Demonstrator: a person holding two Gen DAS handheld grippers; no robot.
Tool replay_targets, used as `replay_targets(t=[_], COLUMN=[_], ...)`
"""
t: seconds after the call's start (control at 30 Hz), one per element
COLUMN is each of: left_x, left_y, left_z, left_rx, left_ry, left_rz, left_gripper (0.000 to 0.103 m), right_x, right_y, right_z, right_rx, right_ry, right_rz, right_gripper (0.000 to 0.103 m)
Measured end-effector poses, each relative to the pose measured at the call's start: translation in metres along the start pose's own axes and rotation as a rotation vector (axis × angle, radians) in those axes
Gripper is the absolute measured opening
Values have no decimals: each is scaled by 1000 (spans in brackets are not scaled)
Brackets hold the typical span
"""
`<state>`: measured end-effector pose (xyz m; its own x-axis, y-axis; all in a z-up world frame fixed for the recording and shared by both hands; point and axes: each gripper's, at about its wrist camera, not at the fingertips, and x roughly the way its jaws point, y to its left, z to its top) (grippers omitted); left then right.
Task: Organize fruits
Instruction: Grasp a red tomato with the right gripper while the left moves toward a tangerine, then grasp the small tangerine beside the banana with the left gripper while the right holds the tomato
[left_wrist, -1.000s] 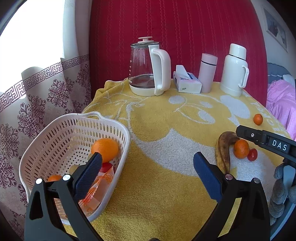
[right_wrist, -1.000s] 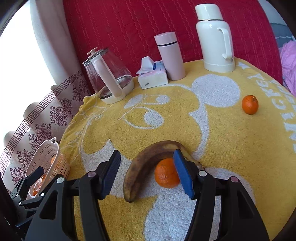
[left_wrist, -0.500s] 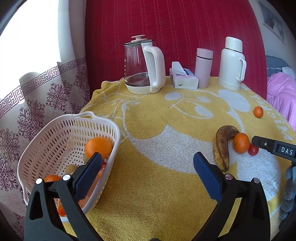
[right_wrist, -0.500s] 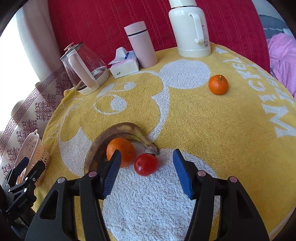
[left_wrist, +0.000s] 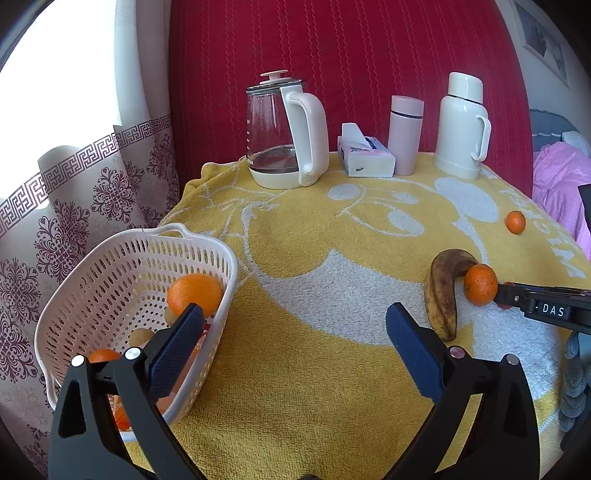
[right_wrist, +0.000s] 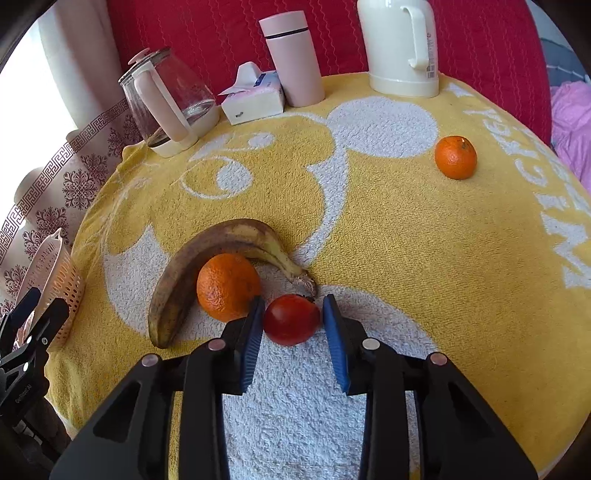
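Two grippers in view. Left gripper (left_wrist: 293, 330): jaws wide apart, empty, beside the perforated white basket (left_wrist: 110, 251), which holds an orange (left_wrist: 194, 293). Right gripper (right_wrist: 293, 321): half a second ago spread wide, now narrowed around the smooth red fruit (right_wrist: 291, 319); left pad about touching, a sliver of gap at the right. Grasp looks imminent. Spotted curved banana (right_wrist: 221, 243) and pebbled mandarin (right_wrist: 227, 286) just left on the terry towel (right_wrist: 406, 229)
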<state>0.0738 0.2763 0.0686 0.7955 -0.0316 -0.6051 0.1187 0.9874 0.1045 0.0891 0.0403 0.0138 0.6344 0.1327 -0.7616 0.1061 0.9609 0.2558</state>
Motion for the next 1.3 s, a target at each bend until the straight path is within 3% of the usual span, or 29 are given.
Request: replay_targets(t=[0.4,0.7,0.9,1.07,1.3], left_x=[-1,9,27,43,59], left_y=[-23,-89,-126,-148,-164], left_z=[11,21,29,30,26], left_rx=[32,165,186,198,220], left_ry=[-19,-12,58,106,121], left_rz=[-12,-134,-263,-316,-339], left_gripper=[100,99,80,65,59], right_x=[-29,-36,-35,-27,-27], right_y=[-24,-59,-68,-72,-72], right_z=[-5,-4,-3,-3,-5], right_rx=[-54,-31,-16,-6,-1], right_ry=[-46,-60,-52,-23,-30], right_rz=[-64,-73,-24,12,23], right_gripper=[30,30,30,30,30])
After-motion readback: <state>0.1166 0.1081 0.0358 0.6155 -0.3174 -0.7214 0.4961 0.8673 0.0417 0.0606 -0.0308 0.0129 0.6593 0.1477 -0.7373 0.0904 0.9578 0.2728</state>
